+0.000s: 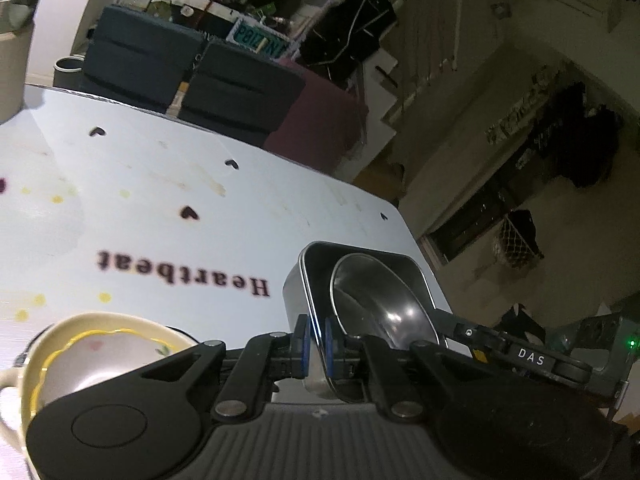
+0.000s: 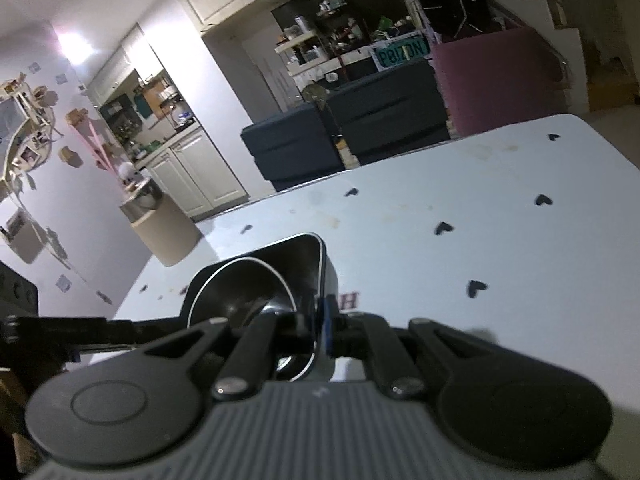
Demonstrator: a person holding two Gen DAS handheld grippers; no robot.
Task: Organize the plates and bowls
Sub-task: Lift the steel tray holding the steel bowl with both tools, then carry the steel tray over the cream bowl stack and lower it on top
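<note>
A square steel container [image 1: 360,280] with a round steel bowl [image 1: 380,300] nested inside hangs over the worktop [image 1: 160,184] near its right-hand corner. It looks stiff, light and slick, so its thin rim is the natural hold. The left hand-held gripper [image 1: 316,344] is clamped nearly shut on one wall; the right hand-held gripper [image 2: 320,320] pinches the opposite wall.

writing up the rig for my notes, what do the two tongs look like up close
Both match. The left tongs and right tongs have black linkage arms with silver pivot screws, round black discs at either side, a grey ribbed base and blue pads on the fingertips. A small label reading DAS sits on the right tongs, seen from the left camera.
</note>
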